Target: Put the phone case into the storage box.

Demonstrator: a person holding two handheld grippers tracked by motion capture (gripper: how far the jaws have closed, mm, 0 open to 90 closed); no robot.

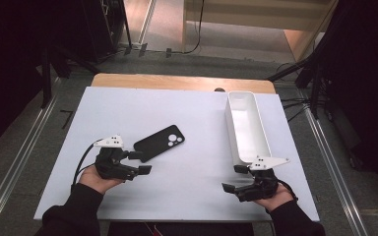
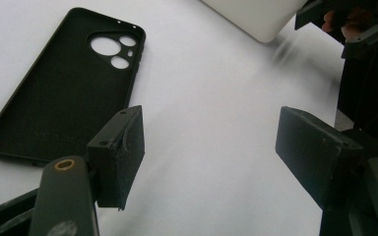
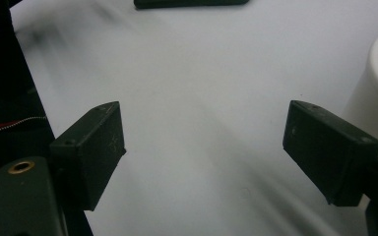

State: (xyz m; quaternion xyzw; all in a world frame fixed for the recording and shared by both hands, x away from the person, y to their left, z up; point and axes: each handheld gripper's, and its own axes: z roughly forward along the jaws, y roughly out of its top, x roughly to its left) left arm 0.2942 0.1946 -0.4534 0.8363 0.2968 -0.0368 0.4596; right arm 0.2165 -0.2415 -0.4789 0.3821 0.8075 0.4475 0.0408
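Lying flat on the white table (image 1: 187, 187), the black phone case (image 1: 159, 143) rests with its hollow side up and its camera cut-outs turned toward the far end. It sits left of the middle of the sheet, slanted, its near end pointing at the person's left hand.

The left tongs (image 1: 141, 162) hang just beside that near end, held in the left hand (image 1: 98, 181) close over the table. Their jaws stand spread with only bare white surface between them. In the left gripper view the phone case (image 2: 61, 93) lies off to the side of one jaw rather than inside the gap, and I cannot tell whether that jaw's tip brushes the rim or merely passes in front of it. Nothing is pinched there.

Over on the right, the right tongs (image 1: 234, 179) sit low near the front edge, cradled in the right hand (image 1: 275, 197). These jaws are spread as well, with empty table between the pads, as the right gripper view makes plain. A long white tray (image 1: 263, 142) runs from the far edge toward the person, and its near end stops just beside the right tongs; its pale wall (image 3: 376, 83) curves up at the edge of that gripper's view. The tray looks bare inside as far as its floor shows.

The case and the tray lie well apart, with open white sheet between them. A strip of wooden tabletop (image 1: 177, 81) shows beyond the sheet's far edge.
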